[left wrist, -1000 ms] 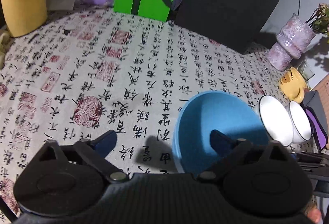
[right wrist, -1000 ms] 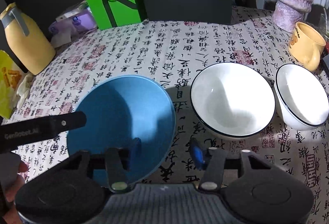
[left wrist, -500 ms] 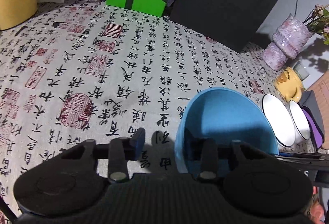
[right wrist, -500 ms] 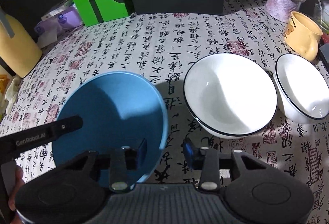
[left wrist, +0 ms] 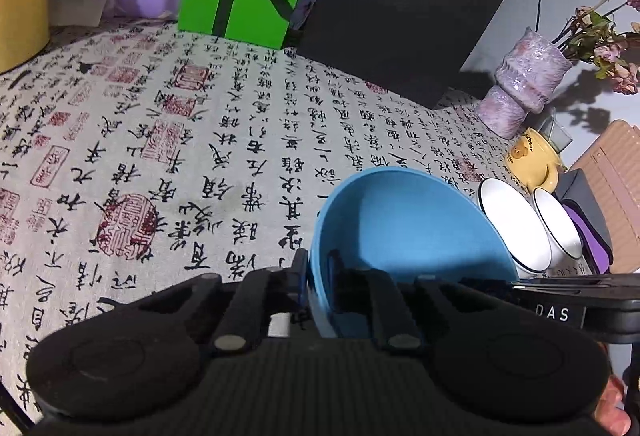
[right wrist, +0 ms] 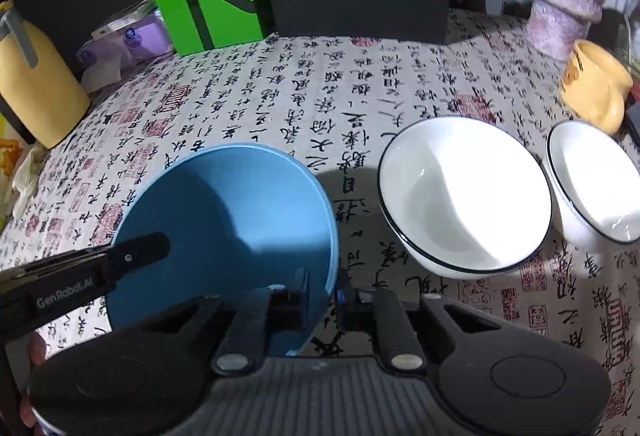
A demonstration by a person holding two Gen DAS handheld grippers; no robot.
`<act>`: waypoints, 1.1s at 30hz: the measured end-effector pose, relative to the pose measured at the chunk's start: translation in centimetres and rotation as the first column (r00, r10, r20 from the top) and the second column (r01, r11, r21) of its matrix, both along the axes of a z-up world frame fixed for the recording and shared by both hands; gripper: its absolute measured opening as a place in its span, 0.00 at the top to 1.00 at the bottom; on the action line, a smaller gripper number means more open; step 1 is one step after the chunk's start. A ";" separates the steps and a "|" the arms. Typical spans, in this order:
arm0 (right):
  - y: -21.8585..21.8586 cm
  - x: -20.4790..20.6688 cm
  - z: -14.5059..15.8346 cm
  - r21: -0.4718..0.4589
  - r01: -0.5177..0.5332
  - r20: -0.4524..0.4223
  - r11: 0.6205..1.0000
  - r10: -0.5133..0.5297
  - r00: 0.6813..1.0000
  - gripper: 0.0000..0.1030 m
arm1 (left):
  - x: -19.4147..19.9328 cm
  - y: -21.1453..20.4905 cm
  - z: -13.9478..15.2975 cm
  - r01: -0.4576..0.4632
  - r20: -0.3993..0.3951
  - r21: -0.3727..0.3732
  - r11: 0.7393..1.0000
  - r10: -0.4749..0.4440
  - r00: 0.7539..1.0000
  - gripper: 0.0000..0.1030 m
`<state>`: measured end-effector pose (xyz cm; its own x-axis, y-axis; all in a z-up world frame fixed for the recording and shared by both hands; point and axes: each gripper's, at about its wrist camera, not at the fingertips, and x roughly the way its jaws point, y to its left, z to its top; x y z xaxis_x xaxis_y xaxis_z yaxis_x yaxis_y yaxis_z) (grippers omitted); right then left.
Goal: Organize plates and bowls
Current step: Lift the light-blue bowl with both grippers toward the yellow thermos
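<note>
- The round, matte blue bowl (left wrist: 404, 220) sits on the calligraphy-printed tablecloth (left wrist: 200, 140), its near-left rim pinched between the fingers of the left gripper (left wrist: 317, 278), whose jaws have just been closing.
- The right gripper (right wrist: 323, 286) clamps the same bowl's right rim, one finger inside and one outside; its jaws have also just been closing.
- Two white, black-rimmed bowls (right wrist: 464, 192) stand right of the right gripper.
- Readable lettering: "GenRobot.AI" on the left gripper's arm (right wrist: 64, 292).
</note>
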<state>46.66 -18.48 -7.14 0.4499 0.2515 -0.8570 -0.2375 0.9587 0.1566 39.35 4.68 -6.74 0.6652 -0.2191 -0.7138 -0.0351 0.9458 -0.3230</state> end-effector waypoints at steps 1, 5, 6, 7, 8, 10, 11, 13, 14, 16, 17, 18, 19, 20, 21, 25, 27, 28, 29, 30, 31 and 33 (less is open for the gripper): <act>0.1 -0.1 0.0 -0.005 -0.003 0.008 1.000 0.003 1.000 0.88 | -0.1 0.0 0.0 -0.003 0.005 0.003 1.000 0.003 1.000 0.90; 0.0 -0.1 0.1 0.001 -0.002 0.016 1.000 0.002 1.000 0.89 | -0.4 -0.4 0.0 -0.001 0.023 0.027 1.000 0.001 1.000 0.90; 0.0 -0.2 0.1 0.001 -0.001 0.016 1.000 0.001 1.000 0.89 | -0.4 -0.5 0.0 -0.001 0.026 0.029 1.000 0.000 1.000 0.90; 0.0 -0.2 0.1 -0.001 -0.002 0.017 1.000 0.002 1.000 0.89 | -0.4 -0.5 0.0 -0.001 0.029 0.030 1.000 0.000 1.000 0.90; -0.1 -0.3 0.1 -0.002 -0.003 0.018 1.000 0.003 1.000 0.89 | -0.5 -0.5 0.0 -0.002 0.030 0.031 1.000 0.001 1.000 0.90; -0.1 -0.3 0.1 0.004 -0.002 0.019 1.000 0.002 1.000 0.89 | -0.5 -0.5 -0.1 -0.007 0.033 0.030 1.000 0.007 0.999 0.90; -0.2 -0.3 0.1 0.005 -0.002 0.021 1.000 0.002 1.000 0.88 | -0.5 -0.6 -0.1 -0.010 0.032 0.033 0.999 0.009 0.999 0.90; -0.1 -0.4 0.2 0.004 -0.005 0.028 1.000 0.004 1.000 0.88 | -0.6 -0.8 -0.1 -0.014 0.034 0.041 0.999 0.012 0.999 0.90; -0.2 -0.4 0.3 0.003 -0.003 0.032 1.000 0.003 0.999 0.88 | -0.6 -0.9 -0.1 -0.014 0.037 0.044 0.999 0.013 0.999 0.90; -0.2 -0.4 0.4 0.007 -0.003 0.036 1.000 0.003 0.999 0.88 | -0.6 -0.9 0.0 -0.019 0.040 0.046 0.999 0.017 0.999 0.90; -0.3 -0.5 0.4 0.010 -0.002 0.036 1.000 0.002 0.999 0.88 | -0.7 -0.9 0.1 -0.021 0.043 0.046 0.999 0.019 0.999 0.90; -0.3 -0.5 0.5 0.010 -0.002 0.038 1.000 0.002 0.999 0.88 | -0.7 -0.9 0.2 -0.023 0.046 0.048 0.999 0.021 0.999 0.90; -0.3 -0.5 0.6 0.011 -0.002 0.040 1.000 0.002 0.999 0.88 | -0.7 -1.0 0.3 -0.027 0.050 0.050 0.998 0.025 0.998 0.90; -0.4 -0.6 0.6 0.014 -0.001 0.043 1.000 0.001 0.999 0.88 | -0.6 -1.0 0.3 -0.031 0.051 0.051 0.998 0.028 0.998 0.90; -0.5 -0.6 0.7 0.016 -0.001 0.045 1.000 0.000 0.999 0.88 | -0.6 -1.0 0.4 -0.034 0.051 0.054 0.998 0.031 0.998 0.90; -0.5 -0.8 0.9 0.026 0.002 0.054 1.000 -0.004 0.999 0.88 | -0.8 -1.1 1.1 -0.049 0.065 0.062 0.997 0.045 0.997 0.90; -0.4 -1.0 1.2 0.026 -0.003 0.064 1.000 0.001 0.998 0.88 | -1.0 -1.0 1.4 -0.057 0.071 0.063 0.996 0.053 0.996 0.90; -0.4 -1.2 1.3 0.026 -0.007 0.070 1.000 0.005 0.998 0.88 | -1.2 -1.0 1.5 -0.061 0.073 0.065 0.996 0.056 0.996 0.90; -0.3 -1.3 1.5 0.028 -0.009 0.076 1.000 0.007 0.997 0.88 | -1.3 -0.9 1.7 -0.064 0.075 0.066 0.996 0.059 0.995 0.90; -0.2 -1.4 1.6 0.032 -0.012 0.081 0.999 0.010 0.997 0.88 | -1.5 -0.9 1.8 -0.069 0.075 0.067 0.995 0.064 0.995 0.90; -0.2 -1.6 1.8 0.036 -0.015 0.085 0.999 0.012 0.996 0.88 | -1.7 -0.9 1.9 -0.074 0.074 0.069 0.995 0.068 0.995 0.90; -0.1 -1.7 2.0 0.043 -0.021 0.088 0.999 0.017 0.996 0.88 | -2.1 -0.8 2.3 -0.083 0.076 0.074 0.994 0.077 0.994 0.90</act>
<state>44.91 -18.58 -5.14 0.5177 0.2972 -0.8023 -0.2706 0.9465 0.1760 37.23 3.90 -4.44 0.7294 -0.1096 -0.6753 -0.0907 0.9629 -0.2543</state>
